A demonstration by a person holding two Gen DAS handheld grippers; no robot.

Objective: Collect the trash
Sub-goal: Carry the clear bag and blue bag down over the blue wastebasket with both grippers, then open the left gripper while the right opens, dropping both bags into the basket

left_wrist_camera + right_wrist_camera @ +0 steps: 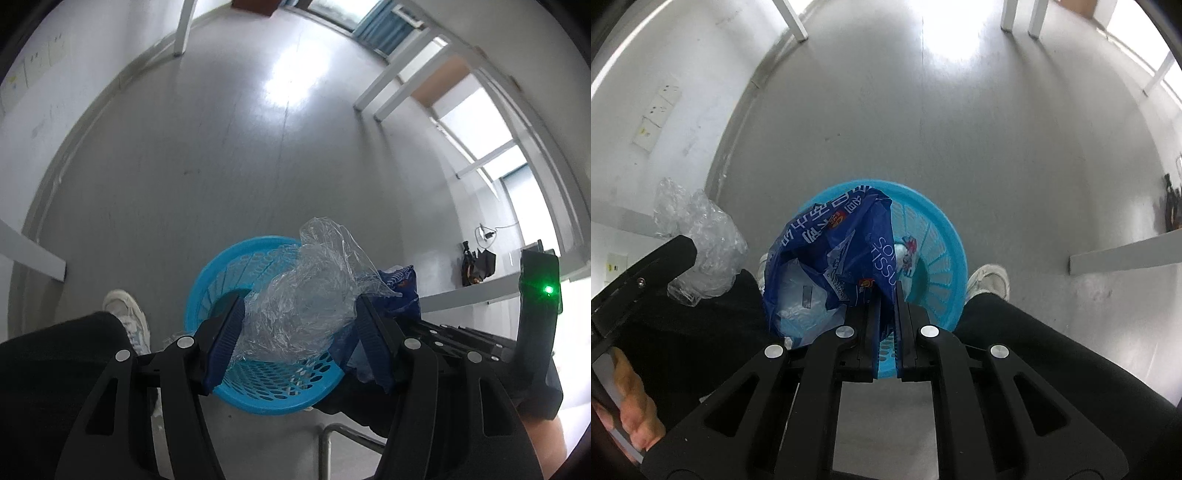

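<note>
A crumpled clear plastic wrapper (310,295) sits clamped in the left tongs (299,317), over the round blue perforated plastic basket (273,384) on the grey floor (221,155); at 3 o'clock, the right tongs (886,295) pinch a blue tissue packet (827,251) above that basket.

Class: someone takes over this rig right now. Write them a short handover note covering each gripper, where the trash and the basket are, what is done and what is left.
Left gripper: shut on the clear plastic wrap, held above the blue basket.
Right gripper: shut on the blue tissue bag, also over the basket.
Basket: on the floor between the person's shoes.
Done: both pieces picked up and brought over the basket.
Left: lower if needed, open both grippers, check that both pieces land inside.
</note>
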